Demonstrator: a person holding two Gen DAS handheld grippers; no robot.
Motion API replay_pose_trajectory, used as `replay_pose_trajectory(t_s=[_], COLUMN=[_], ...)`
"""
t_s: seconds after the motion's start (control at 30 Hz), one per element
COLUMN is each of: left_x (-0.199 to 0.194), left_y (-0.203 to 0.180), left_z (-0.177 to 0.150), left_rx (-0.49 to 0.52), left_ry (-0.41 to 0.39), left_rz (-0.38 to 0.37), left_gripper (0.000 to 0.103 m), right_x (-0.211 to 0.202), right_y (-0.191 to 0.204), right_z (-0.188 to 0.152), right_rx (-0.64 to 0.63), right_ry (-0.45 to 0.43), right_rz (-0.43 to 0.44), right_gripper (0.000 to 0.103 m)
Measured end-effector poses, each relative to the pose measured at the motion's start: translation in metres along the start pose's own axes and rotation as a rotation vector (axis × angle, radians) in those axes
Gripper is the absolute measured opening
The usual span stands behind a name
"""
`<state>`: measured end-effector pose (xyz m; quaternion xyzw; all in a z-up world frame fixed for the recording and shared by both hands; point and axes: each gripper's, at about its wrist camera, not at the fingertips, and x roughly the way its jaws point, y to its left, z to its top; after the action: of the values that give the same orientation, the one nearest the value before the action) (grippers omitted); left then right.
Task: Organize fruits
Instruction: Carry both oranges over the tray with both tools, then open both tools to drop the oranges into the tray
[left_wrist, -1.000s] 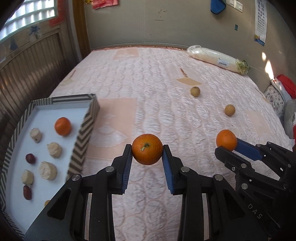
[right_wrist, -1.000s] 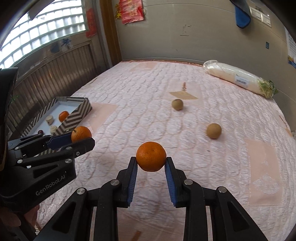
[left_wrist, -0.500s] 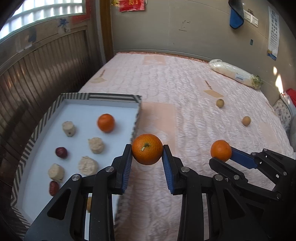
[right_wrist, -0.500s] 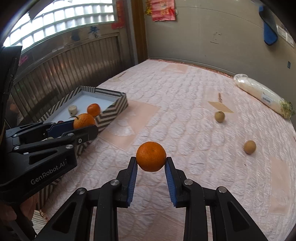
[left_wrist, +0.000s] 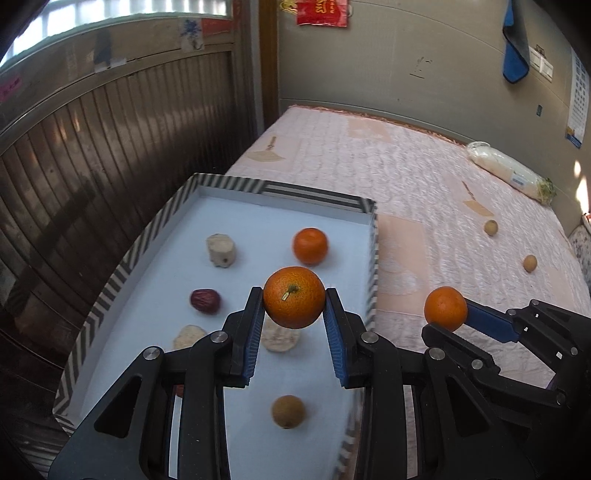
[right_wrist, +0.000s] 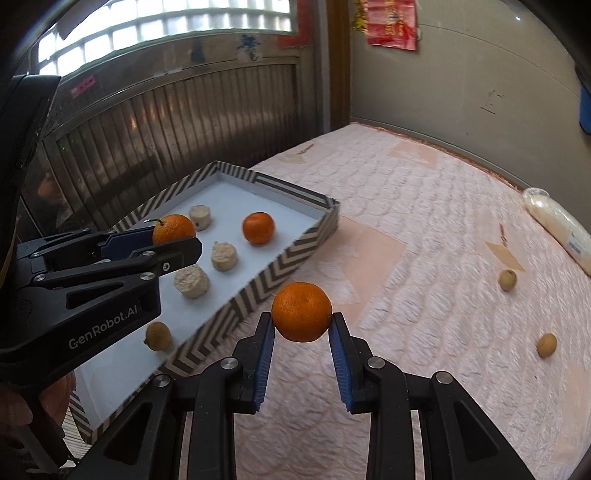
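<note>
My left gripper (left_wrist: 294, 308) is clamped on a stemmed orange (left_wrist: 293, 297), hanging over the striped tray (left_wrist: 280, 192), whose long axis runs from 6 toward 12 o'clock. My right gripper (right_wrist: 301, 325) grips a second orange (right_wrist: 301, 311) above the quilt (right_wrist: 424, 229); the tray lies at its 10 o'clock. The left is nearer to a drop.

1. Oranges: three. One sat in the tray (left_wrist: 236, 186) at 12 o'clock (left_wrist: 310, 246); one was in each gripper (left_wrist: 294, 297) (right_wrist: 301, 312).
2. Pale cut chunks in tray: three seen (left_wrist: 221, 250) (left_wrist: 188, 336) (left_wrist: 279, 338).
3. Red dates: one plain (left_wrist: 205, 301); a second mostly hidden.
4. Small tan round fruits: three. One in tray at 6 o'clock (left_wrist: 288, 411), two on the quilt at 3 o'clock (left_wrist: 491, 227) (left_wrist: 530, 263).
</note>
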<state>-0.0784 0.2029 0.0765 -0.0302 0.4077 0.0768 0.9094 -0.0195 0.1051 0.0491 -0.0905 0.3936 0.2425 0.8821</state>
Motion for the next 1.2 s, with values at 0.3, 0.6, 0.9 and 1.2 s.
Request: replay_pose_trajectory(t_s=[0.3,0.6,0.9,1.2], left_x=[0.009,0.022,0.031,0.039], left_y=[0.034,0.061,0.065,0.065], left_z=[-0.001,-0.003,-0.003,-0.004], left_rx=[-0.053,-0.122,-0.134,-0.146], left_ry=[0.030,0.089,0.113,0.132], left_rz=[0.029,-0.007,-0.006,0.001], left_gripper=[0.032,0.032,0.031,0.032], right_x=[0.020,0.040,0.055,0.055], right_y=[0.035,0.062,0.075,0.072], right_z=[0.016,0.028,0.023,0.021], right_rx=[-0.071,-0.142,-0.183,-0.170], right_ry=[0.016,0.043,0.089,0.086], right_rz=[0.042,0.075,0.099,0.126], right_gripper=[0.029,0.029,0.029,0.030])
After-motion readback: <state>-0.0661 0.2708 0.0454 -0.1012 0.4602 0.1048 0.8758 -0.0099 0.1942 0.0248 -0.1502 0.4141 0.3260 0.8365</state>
